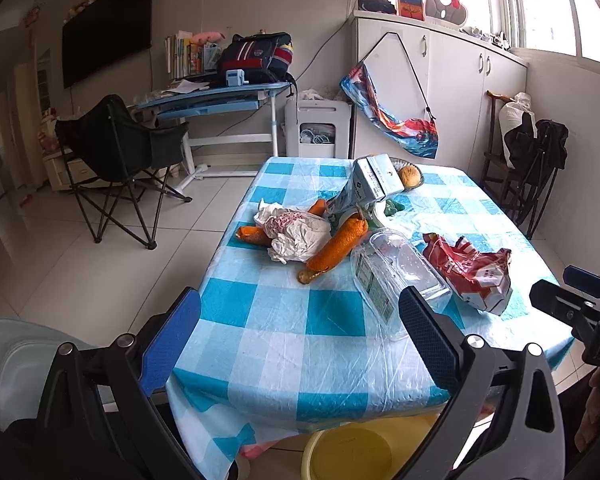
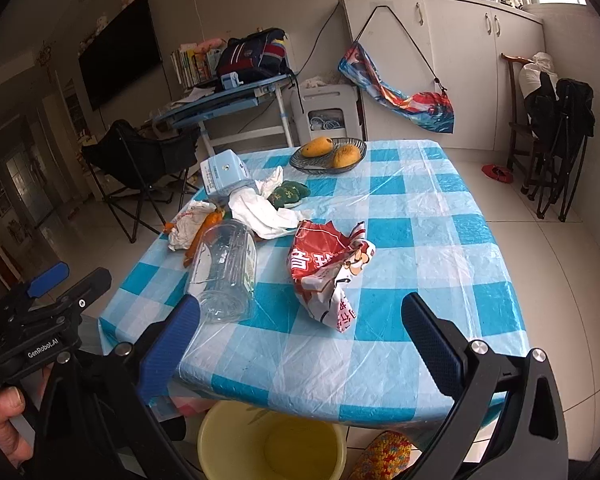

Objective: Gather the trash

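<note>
Hovering over the near edge of the worktop (image 2: 440, 216), both claws are spread wide with nothing between their fingers. In the right wrist view the right claw (image 2: 300, 336) sits at the bottom of the frame, and the crumpled red snack bag (image 2: 328, 268) lies just above it, mid-frame on the blue checked cloth. Left of the bag a clear plastic jar (image 2: 226, 268) lies on its side, mouth toward the camera. Behind that, toward the upper left of the cloth, is a messy pile: orange peels (image 1: 336, 244), white crumpled paper (image 1: 296, 232) and a light blue carton (image 2: 224, 176). A wire bowl with two mangoes (image 2: 330, 152) sits at the far edge.

The left claw (image 1: 300, 336) fills the bottom of the left wrist view, its right finger overlapping the jar in the picture. A yellow bucket (image 2: 272, 444) stands on the floor below the near edge, bottom centre.
</note>
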`<action>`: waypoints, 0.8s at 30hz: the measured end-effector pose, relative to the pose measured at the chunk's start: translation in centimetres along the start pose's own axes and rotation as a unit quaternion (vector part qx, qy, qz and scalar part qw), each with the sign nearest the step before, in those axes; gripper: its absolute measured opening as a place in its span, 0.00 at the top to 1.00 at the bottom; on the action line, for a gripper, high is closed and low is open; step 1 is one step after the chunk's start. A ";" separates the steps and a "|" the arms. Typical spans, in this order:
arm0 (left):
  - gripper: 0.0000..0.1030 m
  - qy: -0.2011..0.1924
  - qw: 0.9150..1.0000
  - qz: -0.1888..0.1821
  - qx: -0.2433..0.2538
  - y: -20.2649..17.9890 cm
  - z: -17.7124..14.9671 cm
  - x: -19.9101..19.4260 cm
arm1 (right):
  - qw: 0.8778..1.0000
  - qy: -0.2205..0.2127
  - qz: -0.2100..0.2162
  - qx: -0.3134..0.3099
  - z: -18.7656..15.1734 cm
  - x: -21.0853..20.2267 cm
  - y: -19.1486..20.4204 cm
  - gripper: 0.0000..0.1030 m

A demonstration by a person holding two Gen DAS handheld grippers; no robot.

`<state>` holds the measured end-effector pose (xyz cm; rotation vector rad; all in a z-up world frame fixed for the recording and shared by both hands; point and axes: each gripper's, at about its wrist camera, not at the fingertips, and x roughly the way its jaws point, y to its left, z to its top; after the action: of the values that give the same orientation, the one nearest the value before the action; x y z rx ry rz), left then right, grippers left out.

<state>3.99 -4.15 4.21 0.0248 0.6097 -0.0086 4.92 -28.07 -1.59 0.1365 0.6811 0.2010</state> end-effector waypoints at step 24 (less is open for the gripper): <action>0.09 0.123 0.991 0.003 0.052 -9.2 3.0 13.0 | 0.994 0.007 0.010 0.104 0.4 4.0 -5.2 0.18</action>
<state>16.20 -13.43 -0.94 0.1307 0.8557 -0.0328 8.95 -32.20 -4.73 0.3430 0.7137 0.1501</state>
